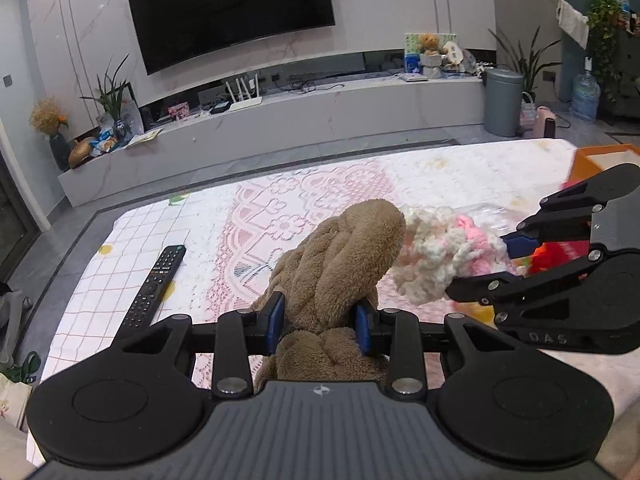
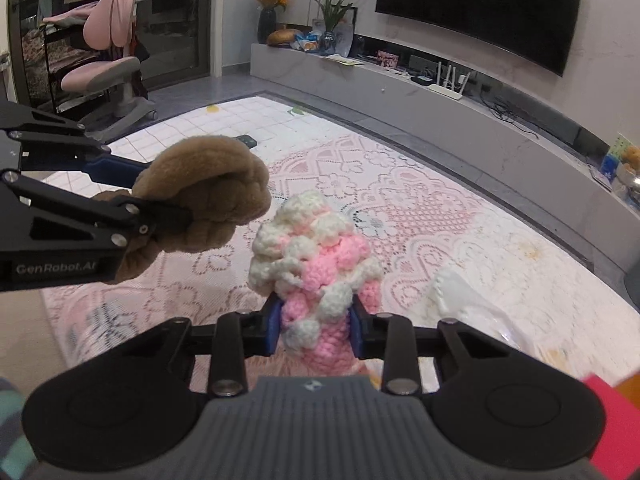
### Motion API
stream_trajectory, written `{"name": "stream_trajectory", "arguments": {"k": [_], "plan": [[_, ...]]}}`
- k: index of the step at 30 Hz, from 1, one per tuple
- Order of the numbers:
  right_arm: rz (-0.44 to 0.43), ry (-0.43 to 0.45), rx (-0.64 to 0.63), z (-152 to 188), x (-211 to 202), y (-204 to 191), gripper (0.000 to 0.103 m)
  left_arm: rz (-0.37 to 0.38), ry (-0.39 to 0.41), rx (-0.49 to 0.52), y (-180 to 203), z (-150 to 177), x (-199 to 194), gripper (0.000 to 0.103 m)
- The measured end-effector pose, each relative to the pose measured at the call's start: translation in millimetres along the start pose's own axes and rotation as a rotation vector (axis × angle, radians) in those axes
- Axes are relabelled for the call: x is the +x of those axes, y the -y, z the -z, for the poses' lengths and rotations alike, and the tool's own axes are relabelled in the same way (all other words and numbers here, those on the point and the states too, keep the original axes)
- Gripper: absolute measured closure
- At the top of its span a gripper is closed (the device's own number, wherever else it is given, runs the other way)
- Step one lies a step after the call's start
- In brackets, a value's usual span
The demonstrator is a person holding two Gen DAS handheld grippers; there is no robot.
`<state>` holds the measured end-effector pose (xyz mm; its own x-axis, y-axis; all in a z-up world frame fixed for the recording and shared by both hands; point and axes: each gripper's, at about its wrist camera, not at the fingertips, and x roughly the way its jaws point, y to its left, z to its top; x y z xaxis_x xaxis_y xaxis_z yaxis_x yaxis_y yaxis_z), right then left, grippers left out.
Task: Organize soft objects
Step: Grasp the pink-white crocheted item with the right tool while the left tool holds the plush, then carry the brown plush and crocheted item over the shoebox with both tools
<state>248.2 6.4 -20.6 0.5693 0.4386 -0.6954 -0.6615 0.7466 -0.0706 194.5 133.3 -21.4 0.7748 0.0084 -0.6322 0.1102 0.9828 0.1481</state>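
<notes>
Brown plush bundle (image 1: 340,264) clamped in left gripper (image 1: 320,322), held above lace tablecloth (image 1: 280,200). Pink-and-white crochet piece (image 2: 316,264) clamped in right gripper (image 2: 314,330), at 3 o'clock of bundle. One remote (image 1: 154,284) at 9 o'clock. One television (image 1: 232,8) at 12. Lettering "GenRobot.AI", "DAS".
</notes>
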Motion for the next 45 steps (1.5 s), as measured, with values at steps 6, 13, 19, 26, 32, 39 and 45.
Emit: {"name": "stream_trajectory", "arguments": {"k": [6, 13, 19, 26, 32, 39, 45], "plan": [[0.033, 0.027, 0.053, 12.0, -62.7, 12.5, 0.071, 0.071, 0.030, 0.017, 22.9, -13.6, -42.5, 0.063], [0.079, 0.055, 0.116, 38.8, -136.7, 40.0, 0.070, 0.216, 0.028, 0.024, 61.1, -30.8, -71.9, 0.063], [0.135, 0.089, 0.143, 70.7, -203.9, 67.4, 0.070, 0.354, 0.031, 0.054, 102.4, -52.6, -83.0, 0.063], [0.226, 0.079, 0.200, 110.9, -261.2, 110.2, 0.070, 0.478, 0.053, 0.126, 169.3, -77.3, -75.4, 0.063], [0.321, 0.032, 0.249, 140.3, -284.6, 149.6, 0.070, 0.580, 0.019, 0.131, 228.9, -99.2, -47.8, 0.063], [0.384, -0.024, 0.364, 159.5, -276.0, 210.8, 0.069, 0.592, -0.034, 0.101, 278.8, -126.8, -5.2, 0.063], [0.401, -0.066, 0.415, 164.0, -244.1, 265.0, 0.068, 0.544, -0.078, 0.112, 305.2, -141.6, 37.2, 0.063]]}}
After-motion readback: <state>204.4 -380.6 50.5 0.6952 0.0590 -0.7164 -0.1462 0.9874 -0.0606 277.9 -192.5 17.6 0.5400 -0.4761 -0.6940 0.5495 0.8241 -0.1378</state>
